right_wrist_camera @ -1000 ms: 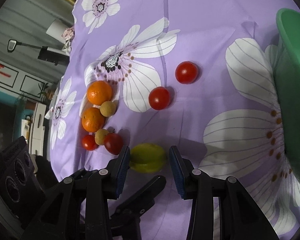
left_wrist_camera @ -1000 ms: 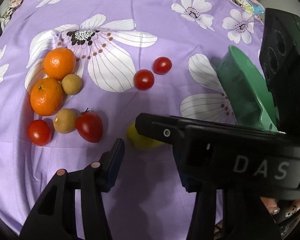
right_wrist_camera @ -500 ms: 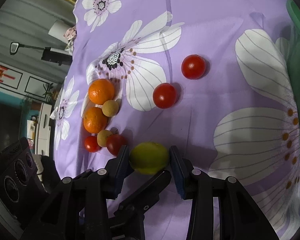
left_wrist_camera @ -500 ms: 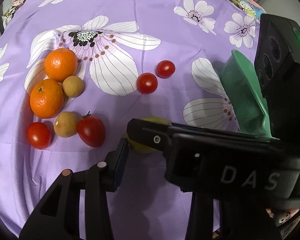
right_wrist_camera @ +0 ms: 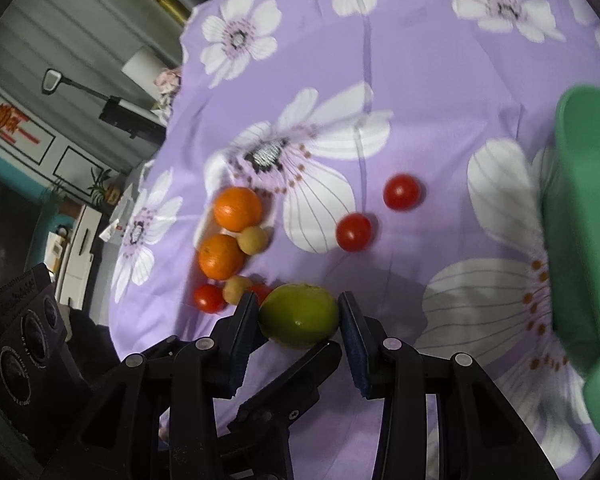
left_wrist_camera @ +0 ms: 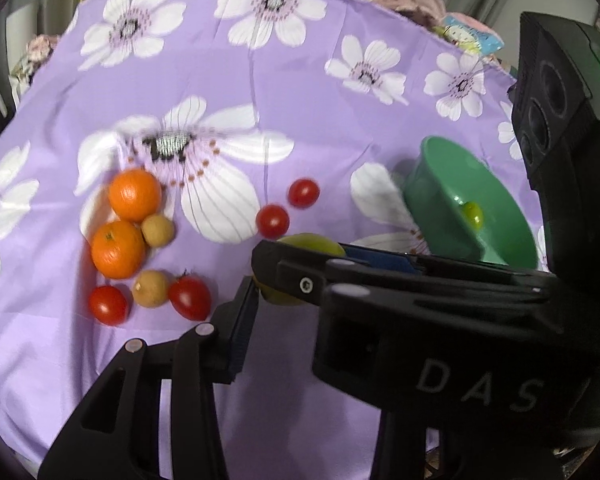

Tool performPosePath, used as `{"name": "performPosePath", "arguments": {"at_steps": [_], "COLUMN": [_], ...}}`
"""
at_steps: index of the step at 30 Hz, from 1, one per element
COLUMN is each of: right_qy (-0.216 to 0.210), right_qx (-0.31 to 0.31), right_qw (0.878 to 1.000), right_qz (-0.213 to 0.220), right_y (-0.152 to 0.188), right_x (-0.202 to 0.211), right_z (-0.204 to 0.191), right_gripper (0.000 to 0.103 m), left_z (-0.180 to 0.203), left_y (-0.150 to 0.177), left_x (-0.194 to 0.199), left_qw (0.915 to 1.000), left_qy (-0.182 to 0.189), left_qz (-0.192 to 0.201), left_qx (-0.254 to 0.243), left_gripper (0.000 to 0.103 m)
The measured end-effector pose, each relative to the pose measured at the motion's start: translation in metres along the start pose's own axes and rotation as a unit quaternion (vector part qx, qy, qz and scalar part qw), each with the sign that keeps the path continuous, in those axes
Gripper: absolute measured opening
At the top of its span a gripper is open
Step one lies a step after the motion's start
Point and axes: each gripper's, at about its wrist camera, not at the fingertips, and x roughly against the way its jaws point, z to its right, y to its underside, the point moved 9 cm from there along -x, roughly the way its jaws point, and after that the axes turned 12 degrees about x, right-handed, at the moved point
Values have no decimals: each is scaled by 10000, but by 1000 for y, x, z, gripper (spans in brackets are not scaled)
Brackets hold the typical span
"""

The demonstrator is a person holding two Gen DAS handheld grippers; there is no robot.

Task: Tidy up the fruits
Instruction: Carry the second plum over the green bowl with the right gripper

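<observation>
The green citrus fruit (right_wrist_camera: pixel 299 315) sits clamped between the blue pads of the right gripper (right_wrist_camera: pixel 300 322), lifted clear of the purple flowered cloth (right_wrist_camera: pixel 400 92) that covers the desk. The left gripper (left_wrist_camera: pixel 296 276) comes in from the side, and one of its fingers (left_wrist_camera: pixel 242 328) touches the same fruit; its other finger is hidden behind the right gripper's body, so I cannot tell whether it grips. Two cherry tomatoes (right_wrist_camera: pixel 354 232) lie just beyond the fruit toward the desk's middle. Toward the left edge, two oranges (left_wrist_camera: pixel 134 195), two tan longans (left_wrist_camera: pixel 158 230) and two more tomatoes (left_wrist_camera: pixel 109 305) form a tight cluster. The green bowl (left_wrist_camera: pixel 440 184) stands by the right edge with a small green fruit (left_wrist_camera: pixel 471 213) inside.
</observation>
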Motion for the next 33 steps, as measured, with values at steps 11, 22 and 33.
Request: {"name": "performPosePath", "arguments": {"at_steps": [11,22,33], "right_qy": [221,422,576], "right_qx": [344,501,173], "right_qw": [9970,9907,9856], "right_qz": [660,1195,1582], "right_y": [-17,-21,-21], "right_x": [46,91,130], "right_z": [-7,0,30], "right_gripper": [43,43,43], "left_z": [31,72,119], "left_y": [-17,-22,-26], "left_x": [26,46,45], "left_qw": [9981,9937,9898], "left_qy": [201,370,619], "left_qz": [546,908,974], "left_qx": [-195,-550,-841], "left_gripper": [41,41,41]}}
